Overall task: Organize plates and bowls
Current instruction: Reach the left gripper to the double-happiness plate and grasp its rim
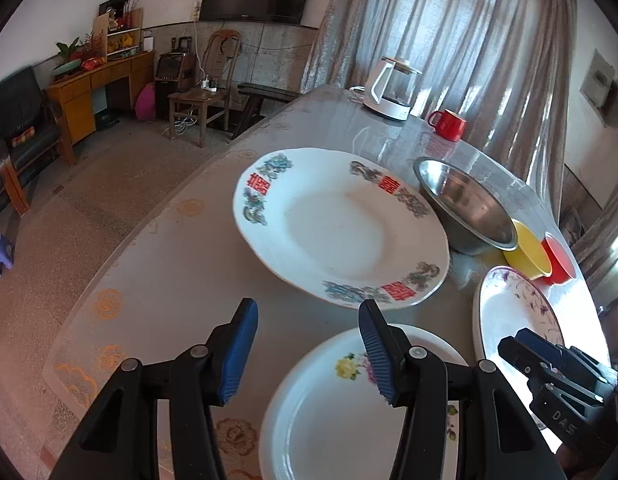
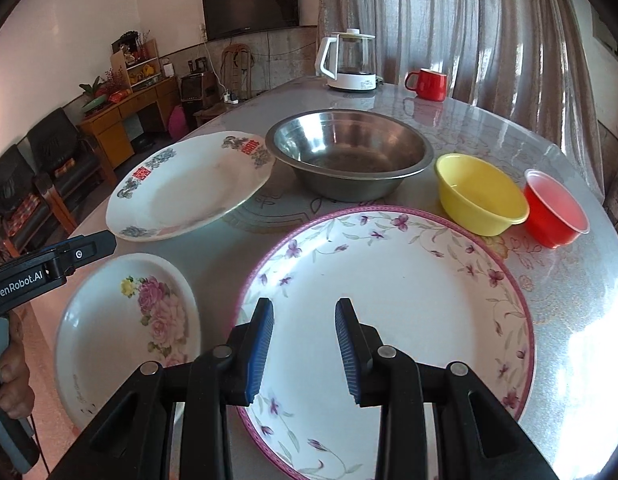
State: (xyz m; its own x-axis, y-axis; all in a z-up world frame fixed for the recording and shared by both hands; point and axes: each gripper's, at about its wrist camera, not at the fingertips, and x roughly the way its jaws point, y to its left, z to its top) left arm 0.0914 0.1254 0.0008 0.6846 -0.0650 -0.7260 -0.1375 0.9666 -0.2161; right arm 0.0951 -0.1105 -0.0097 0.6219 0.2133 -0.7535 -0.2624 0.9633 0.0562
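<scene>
My left gripper (image 1: pixel 307 314) is open and hangs over the far rim of a small rose-patterned plate (image 1: pixel 341 412), with nothing between its blue pads. Beyond it lies a large white plate with red characters (image 1: pixel 337 228), its right edge raised toward a steel bowl (image 1: pixel 465 204). My right gripper (image 2: pixel 304 308) is open above a large purple-rimmed floral plate (image 2: pixel 409 288), gripping nothing. A yellow bowl (image 2: pixel 479 194) and a red bowl (image 2: pixel 555 212) stand side by side at the right, behind that plate. In the right wrist view the rose plate (image 2: pixel 129 332) lies at the left under the left gripper (image 2: pixel 97 246).
A white kettle (image 2: pixel 349 60) and a red mug (image 2: pixel 427 84) stand at the far side of the round table (image 2: pixel 549 128). Its left edge (image 1: pixel 121 248) drops to the floor. Curtains hang behind the table; chairs and a desk line the left wall.
</scene>
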